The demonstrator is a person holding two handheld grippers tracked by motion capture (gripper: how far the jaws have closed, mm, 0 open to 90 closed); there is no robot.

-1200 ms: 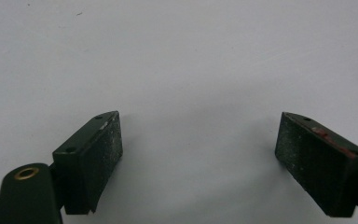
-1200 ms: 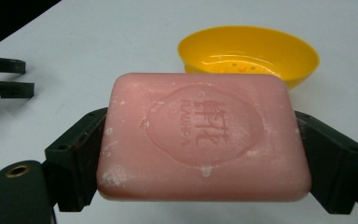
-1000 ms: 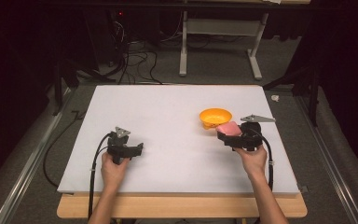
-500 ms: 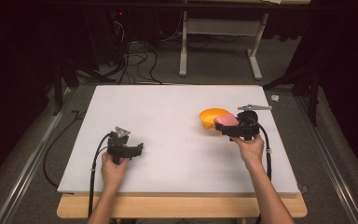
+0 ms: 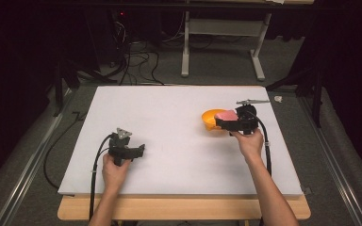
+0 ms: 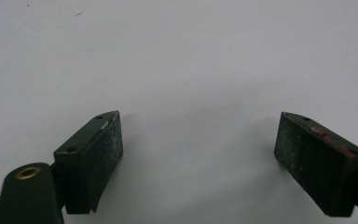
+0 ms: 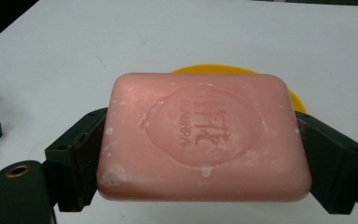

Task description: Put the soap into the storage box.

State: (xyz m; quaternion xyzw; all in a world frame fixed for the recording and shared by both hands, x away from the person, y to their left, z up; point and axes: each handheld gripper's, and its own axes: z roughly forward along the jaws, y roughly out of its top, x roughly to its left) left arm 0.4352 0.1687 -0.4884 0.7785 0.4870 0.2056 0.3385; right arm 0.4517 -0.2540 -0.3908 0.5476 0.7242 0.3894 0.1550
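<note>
A pink bar of soap with a stamped oval mark sits clamped between the black jaws of my right gripper. In the high view the soap hangs over the orange bowl at the right of the white table. The bowl's rim peeks out behind the soap in the right gripper view. My left gripper rests low over the table's front left, open, with nothing between its fingers.
The white tabletop stretches wide between the two hands. A small metal tool lies just behind the right gripper. Beyond the table's far edge stand a grey desk frame and tangled cables on the floor.
My right gripper has carried the soap forward and to the left, from beside the bowl to over it. The left hand and its gripper have stayed still.
</note>
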